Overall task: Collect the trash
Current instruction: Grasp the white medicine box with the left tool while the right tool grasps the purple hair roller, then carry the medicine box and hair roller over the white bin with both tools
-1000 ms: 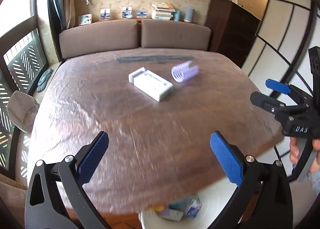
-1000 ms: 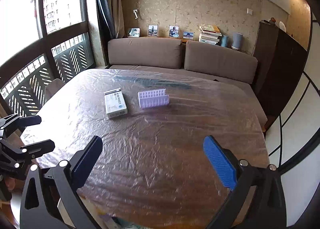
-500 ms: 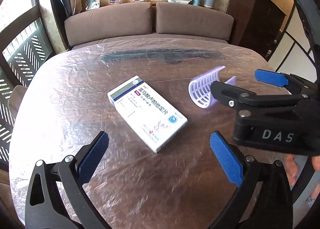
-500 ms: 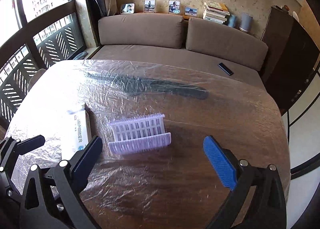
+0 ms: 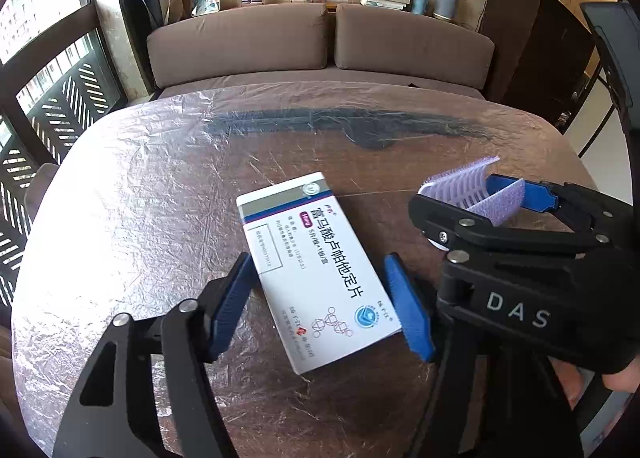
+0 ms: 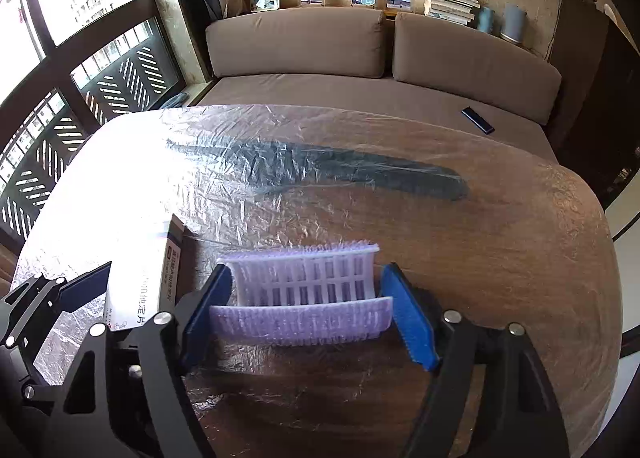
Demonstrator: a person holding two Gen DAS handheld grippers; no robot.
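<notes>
A white medicine box with blue and grey stripes lies on the plastic-covered round table. My left gripper is closed around it, a blue pad against each long side. A lilac hair roller with a flap lies to the right. My right gripper is closed around it, a pad at each end. The right gripper also shows in the left wrist view with the roller between its fingers. The box shows at the left of the right wrist view.
A brown sofa stands behind the table, with a dark remote on its seat. A dark cabinet is at the right. Windows with railings are at the left. A dark streak lies under the table's plastic.
Both grippers moved forward over the table and closed in. The left one went from wide open to gripping the box; the right one from wide open to gripping the roller.
</notes>
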